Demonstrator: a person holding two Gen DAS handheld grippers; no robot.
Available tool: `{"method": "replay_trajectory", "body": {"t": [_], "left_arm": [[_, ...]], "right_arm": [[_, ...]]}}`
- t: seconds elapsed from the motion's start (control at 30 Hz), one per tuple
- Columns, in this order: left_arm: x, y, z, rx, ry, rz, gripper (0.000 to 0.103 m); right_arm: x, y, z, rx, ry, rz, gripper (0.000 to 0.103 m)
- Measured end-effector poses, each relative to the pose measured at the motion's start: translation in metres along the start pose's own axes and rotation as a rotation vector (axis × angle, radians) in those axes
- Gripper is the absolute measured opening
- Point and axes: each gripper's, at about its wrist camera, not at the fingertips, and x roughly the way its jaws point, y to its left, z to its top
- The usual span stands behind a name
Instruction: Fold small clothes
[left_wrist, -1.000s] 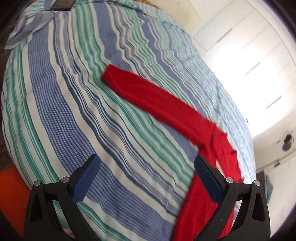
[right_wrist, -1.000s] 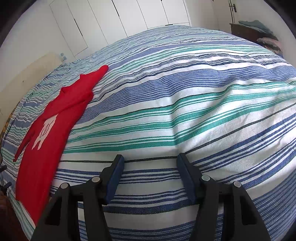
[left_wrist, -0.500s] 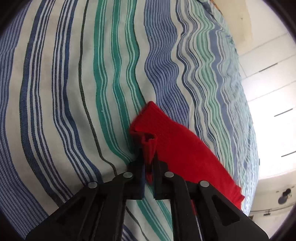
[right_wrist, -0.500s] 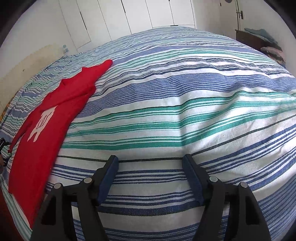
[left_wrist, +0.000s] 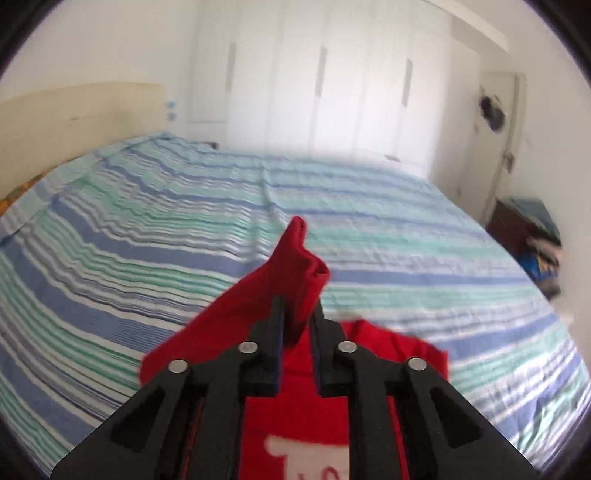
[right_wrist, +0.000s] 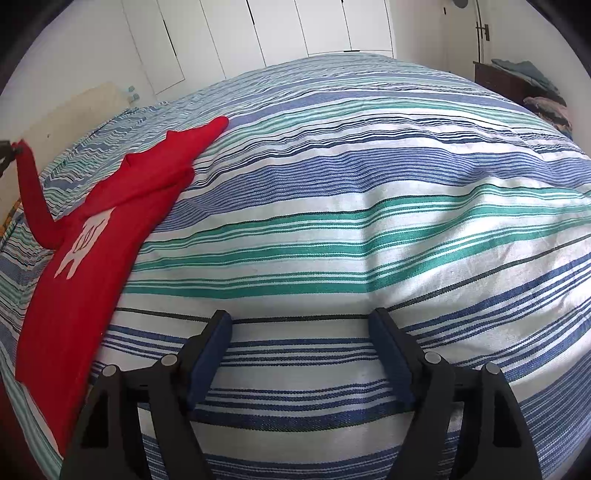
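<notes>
Left gripper (left_wrist: 298, 317) raised, jaws pinched together; right gripper (right_wrist: 300, 343) spread wide.

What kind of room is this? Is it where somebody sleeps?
Most likely a bedroom. A big bed with a striped bedspread fills the view, a pale headboard stands at one end, and tall white wardrobe doors line the wall behind it. A red shirt lies on the bed.

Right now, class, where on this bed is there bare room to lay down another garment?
The striped bedspread lies bare from the red shirt across to the far side. The near-left edge is taken: the shirt lies there, with the left gripper lifting its sleeve.
</notes>
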Motion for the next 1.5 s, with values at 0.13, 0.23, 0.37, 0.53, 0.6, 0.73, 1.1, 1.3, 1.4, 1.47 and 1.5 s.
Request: {"method": "replay_trajectory", "body": {"t": [0.13, 0.23, 0.37, 0.53, 0.6, 0.73, 1.1, 1.3, 1.4, 1.47, 1.5], "left_arm": [[0.037, -0.083, -0.105, 0.193, 0.286, -0.062, 0.052], [0.002, -0.08, -0.151, 0.187, 0.344, -0.138, 0.051], [-0.045, 0.004, -0.158, 0.036, 0.307, -0.08, 0.077], [-0.055, 0.122, -0.155, -0.162, 0.293, 0.102, 0.078], [-0.05, 0.144, -0.162, -0.217, 0.309, 0.111, 0.078], [-0.043, 0.133, -0.182, -0.185, 0.33, 0.067, 0.08], [-0.068, 0.151, -0.248, -0.205, 0.447, 0.368, 0.092], [-0.133, 0.132, -0.248, -0.268, 0.358, 0.284, 0.091], [-0.152, 0.099, -0.246, -0.214, 0.311, 0.183, 0.093], [-0.151, 0.078, -0.248, -0.157, 0.31, 0.15, 0.093], [-0.146, 0.071, -0.248, -0.131, 0.313, 0.155, 0.093]], "right_arm": [[0.0, 0.0, 0.0, 0.0, 0.003, 0.003, 0.077], [0.001, 0.0, 0.0, 0.0, 0.003, 0.008, 0.078], [0.002, 0.0, 0.001, -0.002, 0.004, 0.022, 0.081], [0.005, 0.005, 0.002, -0.027, 0.012, 0.015, 0.086], [0.005, 0.005, 0.002, -0.03, 0.013, 0.013, 0.087], [0.005, 0.004, 0.002, -0.032, 0.013, 0.012, 0.087], [0.006, 0.006, 0.003, -0.042, 0.018, 0.002, 0.087], [0.005, 0.008, 0.003, -0.054, 0.023, -0.013, 0.087], [-0.001, 0.015, 0.006, -0.077, 0.044, -0.055, 0.087], [-0.019, 0.03, 0.009, -0.092, 0.033, -0.131, 0.086], [-0.035, 0.042, 0.008, -0.099, -0.002, -0.116, 0.086]]}}
